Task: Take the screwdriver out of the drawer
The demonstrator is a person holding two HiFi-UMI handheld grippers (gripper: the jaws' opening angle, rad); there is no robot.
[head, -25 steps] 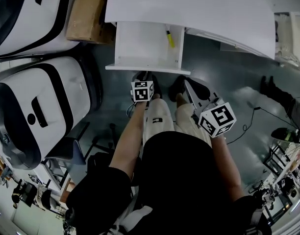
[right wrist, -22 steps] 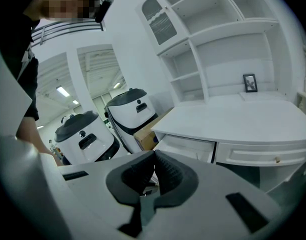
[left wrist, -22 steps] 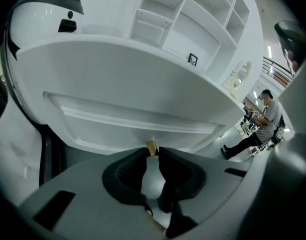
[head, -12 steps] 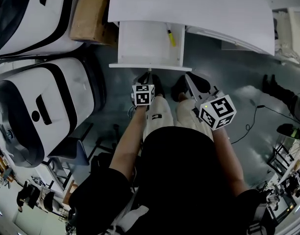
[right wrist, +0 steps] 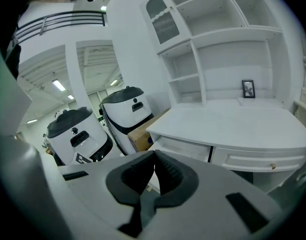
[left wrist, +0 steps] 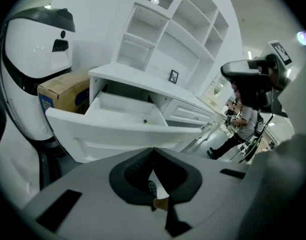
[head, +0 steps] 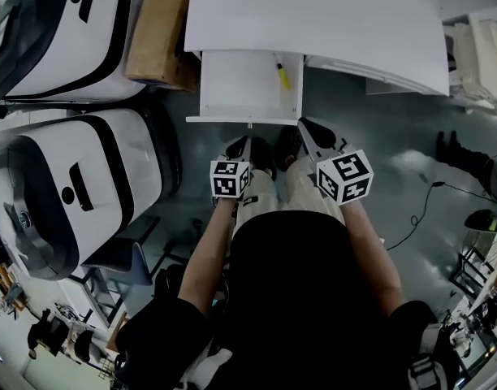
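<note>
As the head view showed it, the drawer stood pulled out under the counter. The screwdriver lay inside by its right wall, long axis running front to back. Both grippers hung short of the drawer front, and the right gripper looked nearer the tool than the left gripper. The left gripper view had the fingers pressed together on nothing, with the screwdriver ahead, beyond the drawer front. The right gripper view had fingers likewise closed and empty — no screwdriver showed there.

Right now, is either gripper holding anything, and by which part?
Nothing is held: the left gripper and the right gripper have shut, empty jaws. The screwdriver lies in the open drawer.
</note>
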